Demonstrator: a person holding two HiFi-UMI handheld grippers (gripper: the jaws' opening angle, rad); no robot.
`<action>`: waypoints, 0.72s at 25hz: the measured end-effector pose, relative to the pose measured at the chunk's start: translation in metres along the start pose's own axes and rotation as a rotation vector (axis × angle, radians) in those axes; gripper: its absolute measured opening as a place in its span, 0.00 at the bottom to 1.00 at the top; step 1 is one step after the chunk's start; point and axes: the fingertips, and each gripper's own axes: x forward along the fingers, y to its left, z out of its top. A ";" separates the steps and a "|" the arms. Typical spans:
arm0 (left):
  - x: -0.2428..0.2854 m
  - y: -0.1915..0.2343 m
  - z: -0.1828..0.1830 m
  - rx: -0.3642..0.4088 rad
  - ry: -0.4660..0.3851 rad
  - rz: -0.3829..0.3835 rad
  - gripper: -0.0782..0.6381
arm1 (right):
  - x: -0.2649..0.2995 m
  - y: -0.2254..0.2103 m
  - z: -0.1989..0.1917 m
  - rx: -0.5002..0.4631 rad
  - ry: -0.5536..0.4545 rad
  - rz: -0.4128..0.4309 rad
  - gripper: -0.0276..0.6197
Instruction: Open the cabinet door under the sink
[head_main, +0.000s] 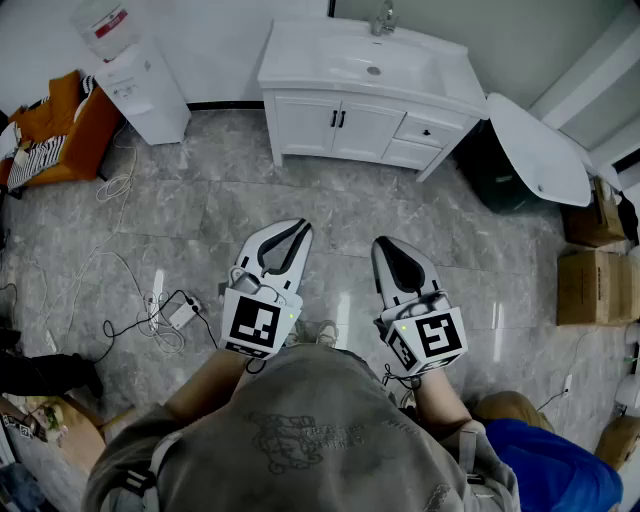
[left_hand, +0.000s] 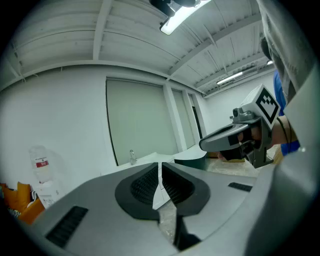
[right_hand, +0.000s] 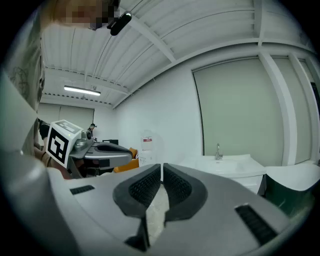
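Currently, both grippers are held out level over the grey stone floor, and nothing is gripped. The left gripper (head_main: 300, 229) is closed, its ribbed pads meeting with only a hairline slit between them. The right gripper (head_main: 383, 245) is likewise closed and empty.

The white vanity cabinet (head_main: 300, 100) is seen well ahead of both jaw tips, with the sink basin (head_main: 372, 66) on top. Its two doors are found straight ahead, and their two black handles (head_main: 338, 119) sit just beside each other at the meeting edge, roughly in line with the gap between the grippers. A drawer knob (head_main: 428, 131) lies ahead and to the right of the right gripper.

The task is judged as not yet begun, with the approach to be made.

- A handle cannot be taken while the jaws are shut, so a late opening would only bump the door.
- Both handles could be caught at once because they stand so close together.
- The drawer knob could be pulled by mistake.
- The cables (head_main: 150, 300) on the floor, left of the left gripper, could snag a foot.
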 end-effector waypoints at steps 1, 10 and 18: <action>0.003 -0.002 0.000 -0.004 0.004 -0.002 0.16 | -0.001 -0.003 0.000 0.003 -0.001 0.001 0.10; 0.029 -0.017 -0.001 -0.034 0.031 -0.010 0.16 | -0.012 -0.036 -0.002 0.035 -0.013 -0.020 0.10; 0.052 -0.040 -0.007 -0.032 0.064 -0.003 0.16 | -0.021 -0.070 -0.012 0.069 -0.043 -0.007 0.10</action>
